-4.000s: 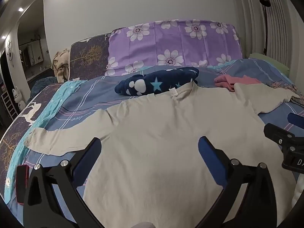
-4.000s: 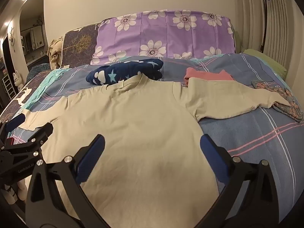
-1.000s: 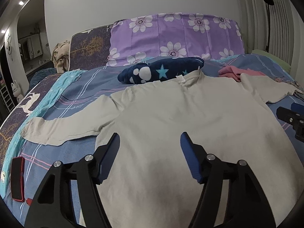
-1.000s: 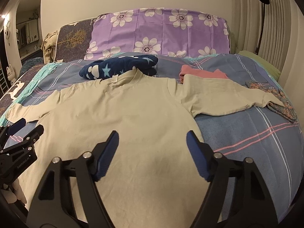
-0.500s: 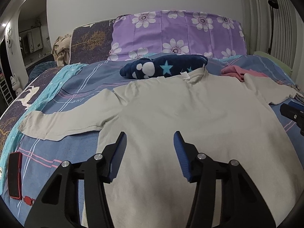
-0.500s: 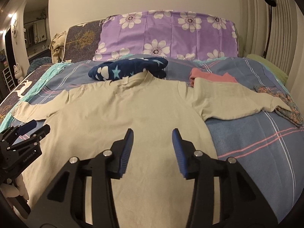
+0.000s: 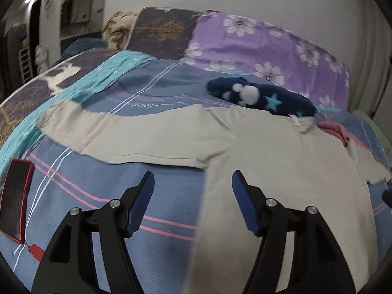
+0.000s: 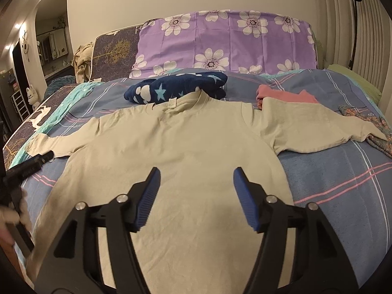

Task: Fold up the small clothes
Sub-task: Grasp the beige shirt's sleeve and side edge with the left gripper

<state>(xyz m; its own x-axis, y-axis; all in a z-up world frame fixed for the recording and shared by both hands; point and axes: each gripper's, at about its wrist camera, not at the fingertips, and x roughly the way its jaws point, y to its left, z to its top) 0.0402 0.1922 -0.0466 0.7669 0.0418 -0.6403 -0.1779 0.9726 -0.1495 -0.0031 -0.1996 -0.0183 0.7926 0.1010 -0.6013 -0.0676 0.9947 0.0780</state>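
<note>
Two padded tongs hover over one garment — a beige short-sleeved cotton T-shirt [image 7: 281, 161] spread flat, neck away from the camera, on the blue striped bedcover [image 7: 152, 191]. In the left wrist view the left gripper [image 7: 193, 188] has its blue pads spread with nothing between them, having just been opening; it now hangs over the shirt's left side edge below the outstretched sleeve, where half a second ago it faced the middle of the chest. A red-cased phone [image 7: 15, 203] lies on the cover to the left. In the right wrist view the right gripper [image 8: 196, 186] is also spread and empty, its jaws just reopened from a narrower gap, over the lower chest of the shirt [image 8: 186, 152] as before. The step looks like the approach for the first fold — next, each tong probably needs to lower and pinch an edge or sleeve
</note>
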